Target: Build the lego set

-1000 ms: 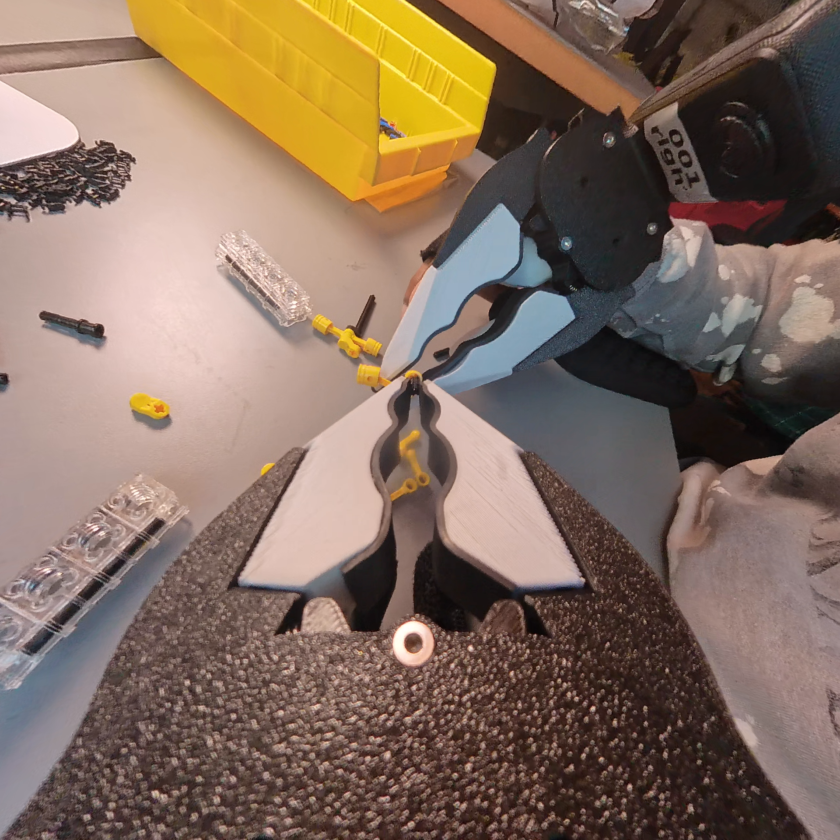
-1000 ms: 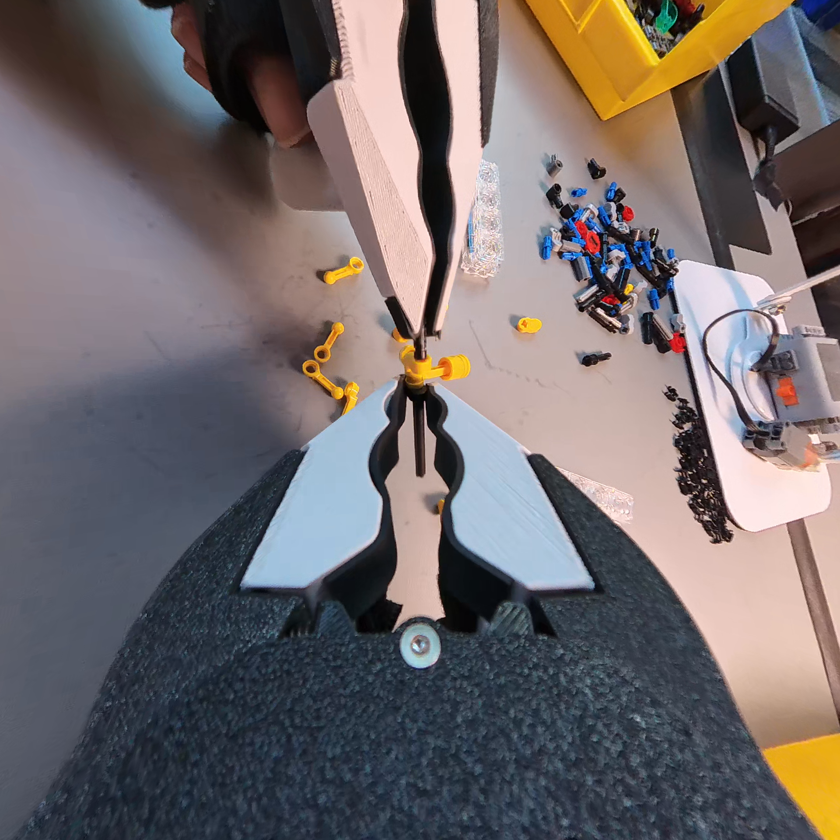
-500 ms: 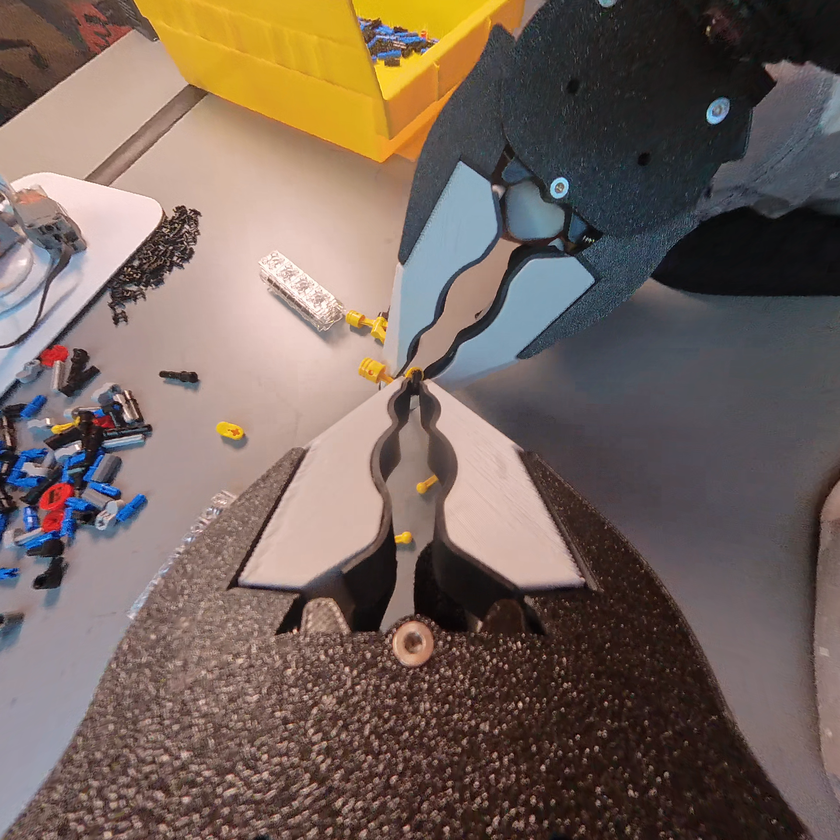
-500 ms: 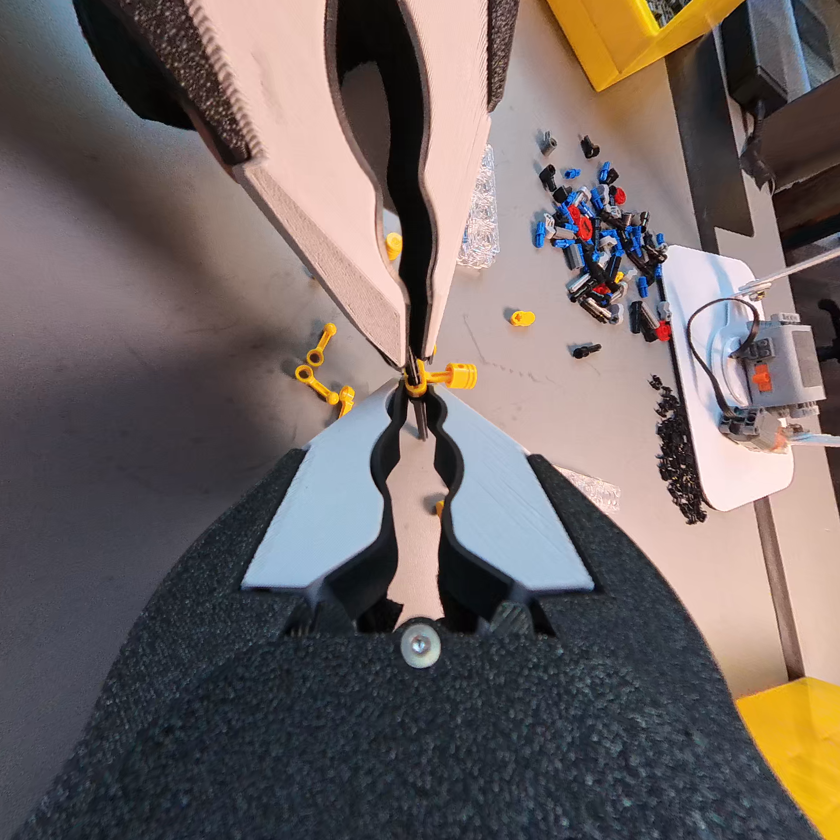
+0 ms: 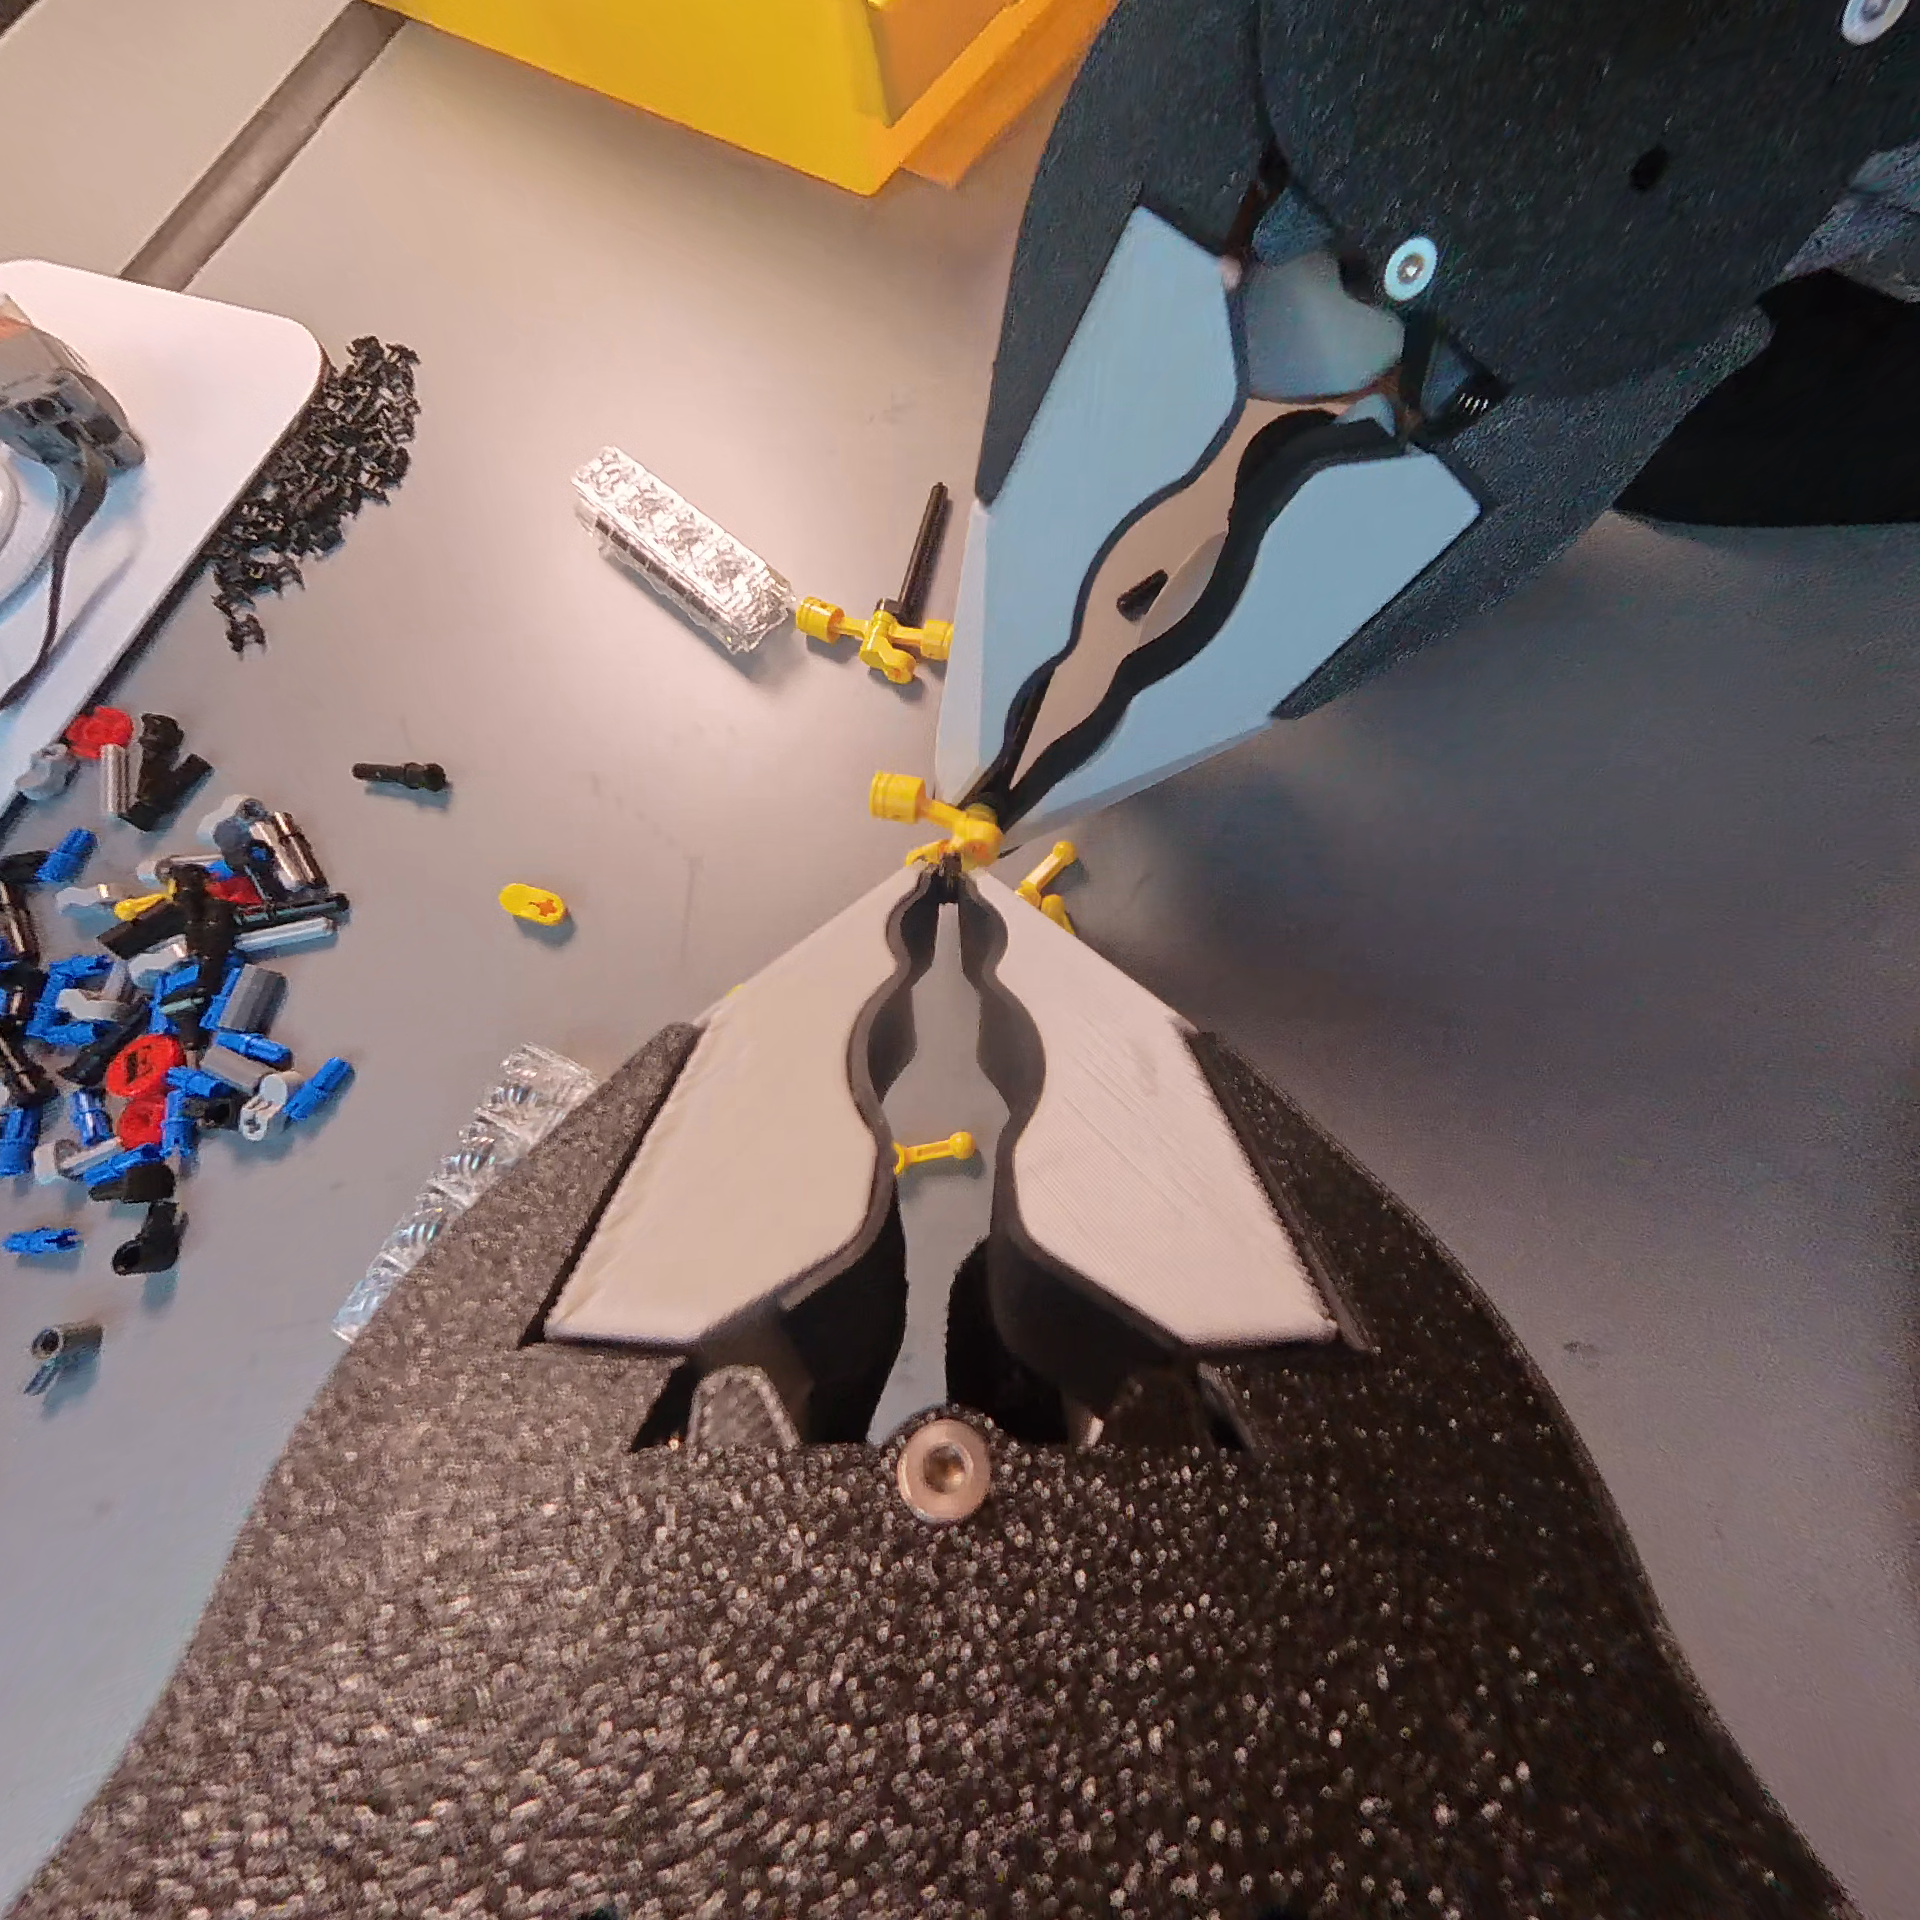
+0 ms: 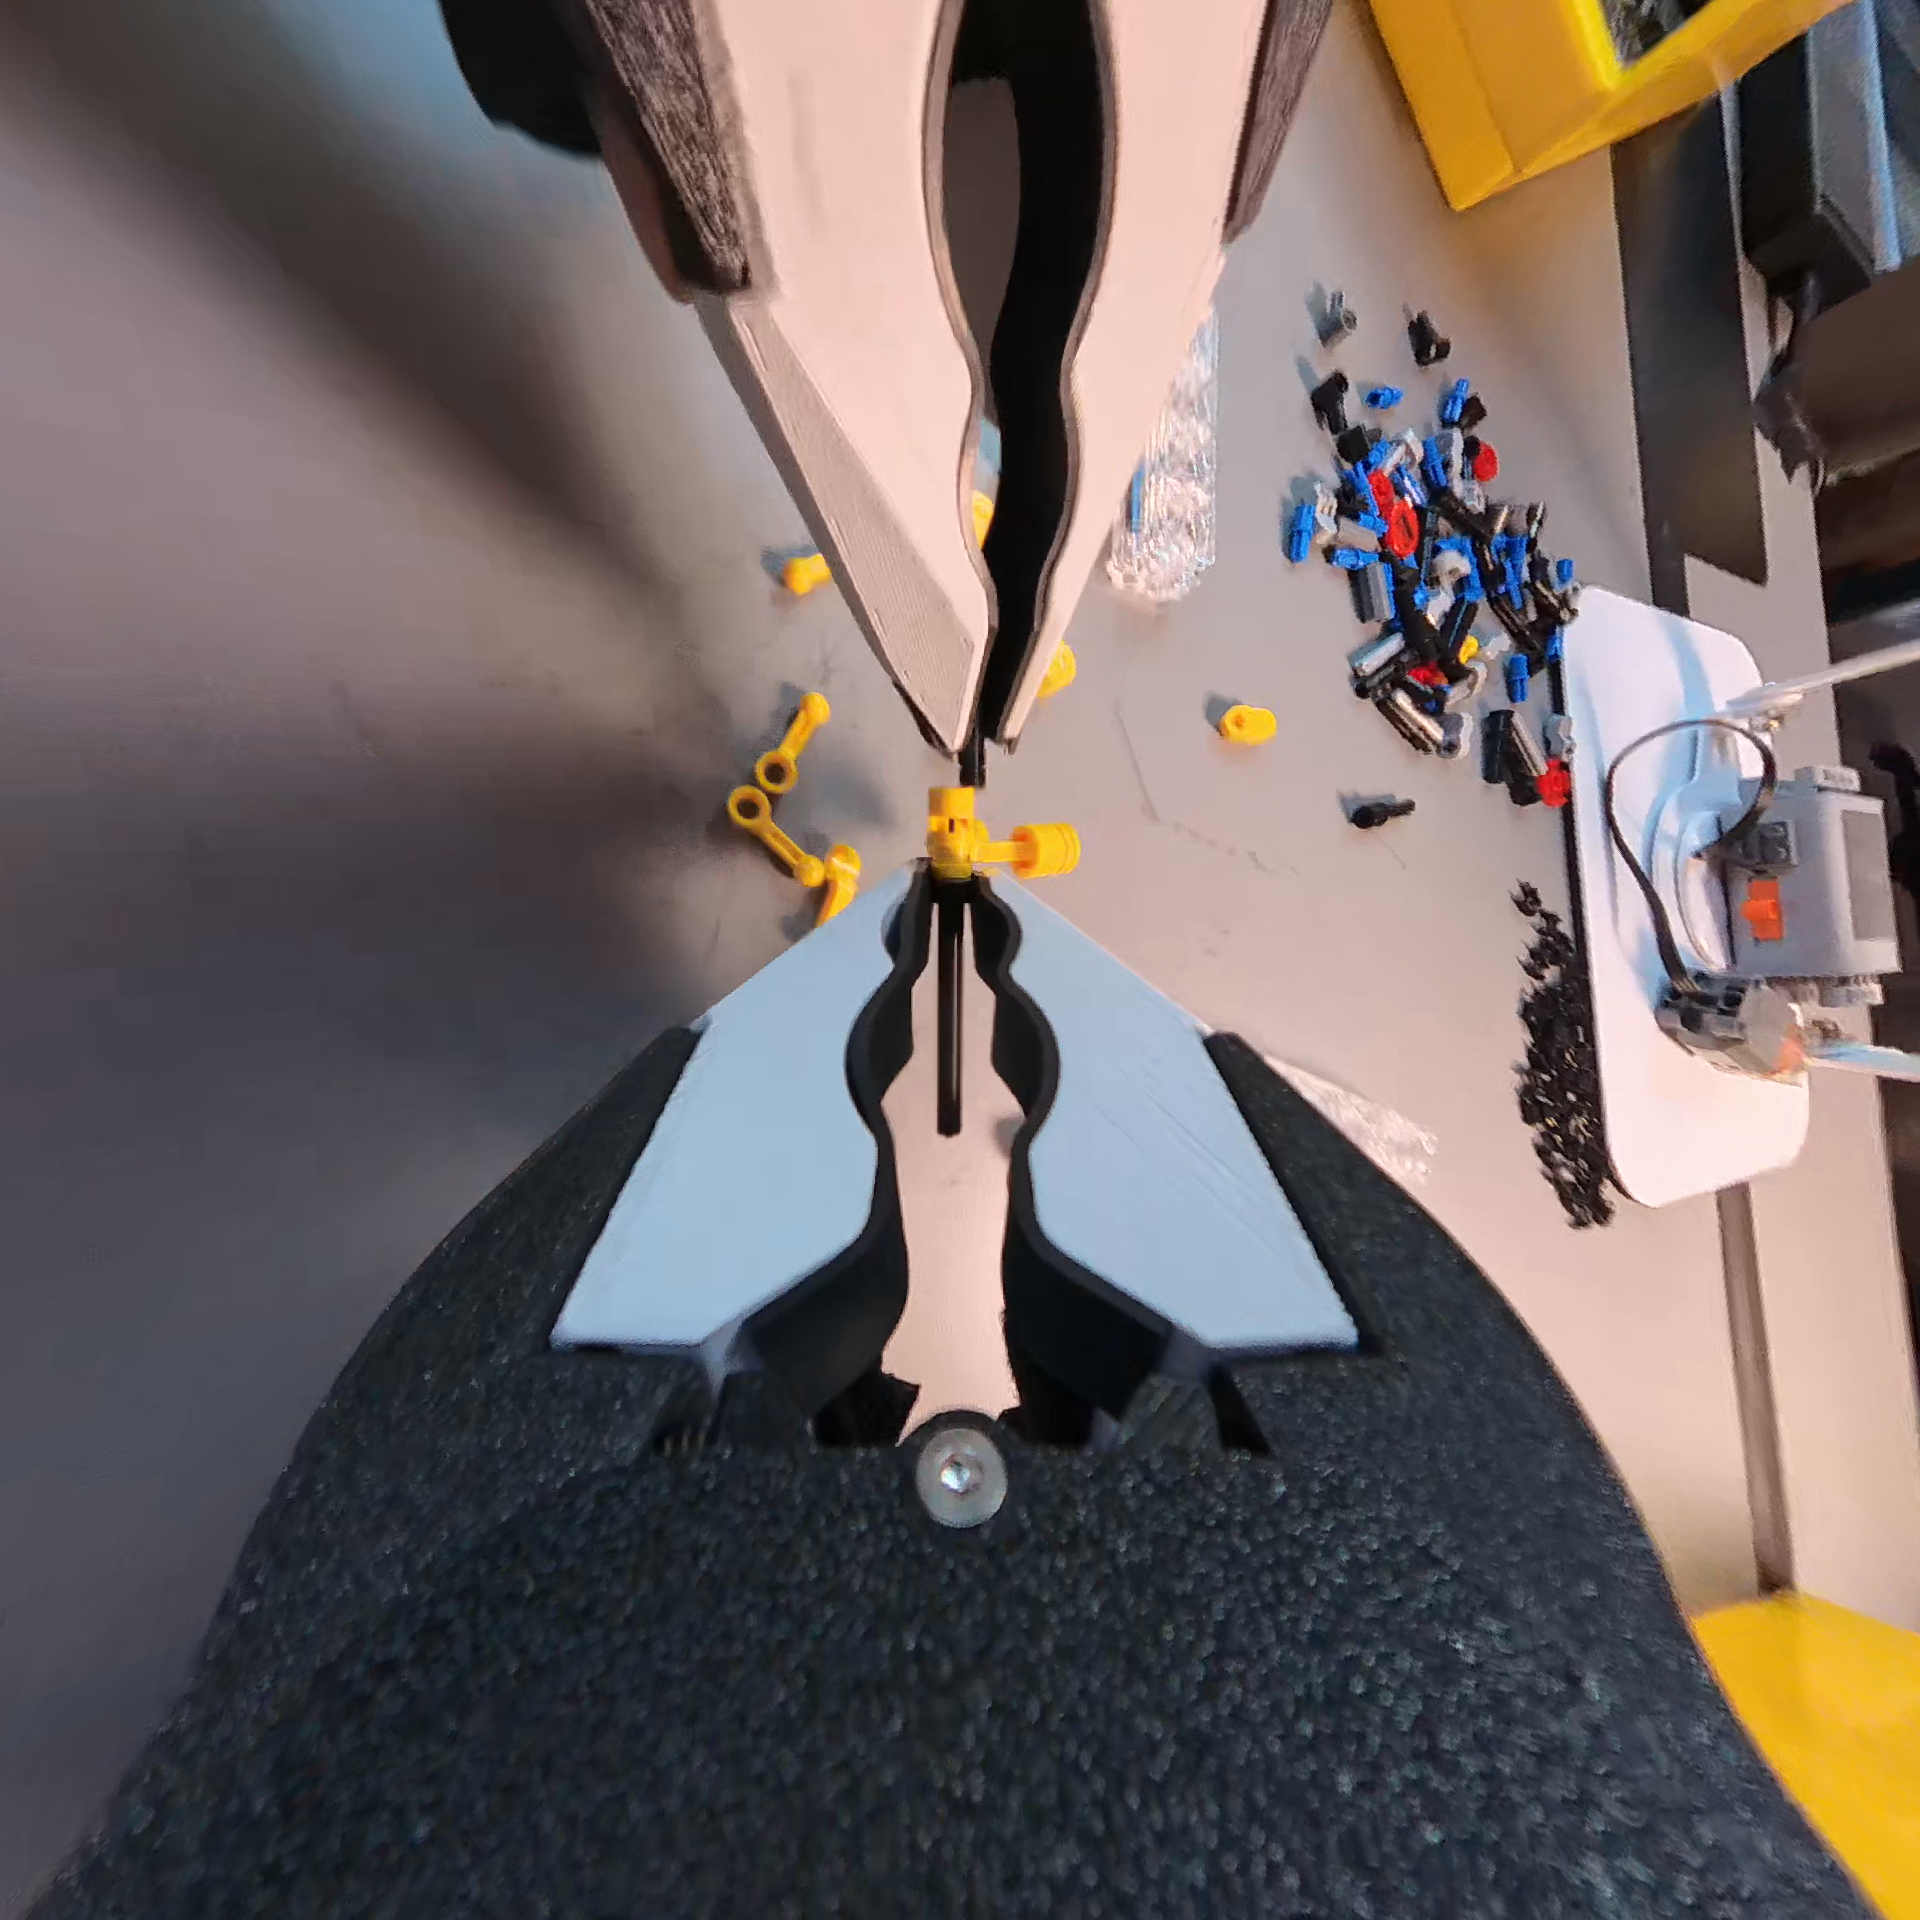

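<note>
A thin black axle (image 6: pixel 948 1023) carries a yellow connector (image 6: pixel 954 831) with a yellow piston (image 6: pixel 1044 847) sticking out sideways. My right gripper (image 6: pixel 951 878) is shut on the axle just below the connector, and the axle runs back between its fingers. My left gripper (image 6: pixel 977 743) comes in from the top, shut on the axle's other end. In the left wrist view my left gripper (image 5: pixel 948 881) meets the right gripper (image 5: pixel 977 812) tip to tip, with the connector (image 5: pixel 971 831) and piston (image 5: pixel 894 795) between them, above the grey table.
On the table lie a yellow bin (image 5: pixel 790 94), a white tray (image 5: pixel 208 353) with a grey motor (image 6: pixel 1808 894), small black pins (image 5: pixel 312 478), mixed blue, red and black parts (image 5: pixel 135 997), clear bricks (image 5: pixel 681 549), a yellow-and-black assembly (image 5: pixel 878 629) and loose yellow links (image 6: pixel 779 790). My two grippers' fingertips are within a few centimetres of each other.
Both grippers have swung round while staying tip to tip. The left gripper's tips now sit slightly off the yellow connector, and more of the axle shows between the right fingers.
</note>
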Available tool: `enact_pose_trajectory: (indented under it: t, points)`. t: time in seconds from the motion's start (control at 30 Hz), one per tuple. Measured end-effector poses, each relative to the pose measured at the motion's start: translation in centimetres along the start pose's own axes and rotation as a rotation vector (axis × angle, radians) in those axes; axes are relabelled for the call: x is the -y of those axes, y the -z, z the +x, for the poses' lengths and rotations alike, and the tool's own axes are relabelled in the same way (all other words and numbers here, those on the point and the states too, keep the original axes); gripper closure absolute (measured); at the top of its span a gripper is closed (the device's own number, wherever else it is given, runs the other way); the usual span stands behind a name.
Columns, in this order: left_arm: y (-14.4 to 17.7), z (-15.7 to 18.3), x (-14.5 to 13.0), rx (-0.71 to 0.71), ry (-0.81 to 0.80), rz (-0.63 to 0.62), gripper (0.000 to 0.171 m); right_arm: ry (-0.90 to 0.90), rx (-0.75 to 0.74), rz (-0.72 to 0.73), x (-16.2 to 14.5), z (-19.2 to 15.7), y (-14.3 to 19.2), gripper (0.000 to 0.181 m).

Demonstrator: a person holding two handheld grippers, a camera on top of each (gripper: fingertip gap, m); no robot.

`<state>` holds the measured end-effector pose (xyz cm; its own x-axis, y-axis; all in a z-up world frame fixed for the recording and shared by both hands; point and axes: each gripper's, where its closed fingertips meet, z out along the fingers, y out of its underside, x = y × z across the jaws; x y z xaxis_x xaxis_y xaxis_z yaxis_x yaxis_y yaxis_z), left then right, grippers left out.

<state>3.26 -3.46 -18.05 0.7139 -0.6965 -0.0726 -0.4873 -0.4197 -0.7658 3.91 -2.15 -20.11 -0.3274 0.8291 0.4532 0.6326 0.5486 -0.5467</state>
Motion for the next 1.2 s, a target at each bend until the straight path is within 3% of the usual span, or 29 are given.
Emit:
enact_pose_trajectory:
  t: [0.07,0.17,0.43,0.83,0.93,1.07,1.2]
  points:
    - [-0.2,0.3,-0.1,-0.049,0.025,0.014,0.169,-0.024,0.041,0.062,0.7,-0.6,0.2,0.175]
    - [-0.1,0.3,-0.2,-0.078,0.052,0.027,0.169,0.023,0.023,-0.001,-0.4,-0.7,-0.4,0.175]
    - [-0.1,0.7,-0.5,-0.131,0.076,0.041,0.168,-0.07,0.062,-0.041,-0.9,-0.8,-1.1,0.175]
    - [-0.4,0.3,-1.3,-0.146,0.1,0.03,0.168,-0.163,0.107,0.074,-0.9,-0.5,-0.6,0.166]
    - [-0.4,0.0,-1.6,-0.14,0.097,0.017,0.168,-0.112,0.076,0.086,-1.0,0.1,0.1,0.164]
    - [-0.2,-0.4,-2.0,-0.141,0.103,0.007,0.168,-0.021,0.112,0.222,1.0,-0.8,1.6,0.165]
    - [-0.4,-0.5,-2.5,-0.15,0.11,-0.008,0.168,-0.025,0.138,0.171,0.9,-1.5,0.1,0.166]
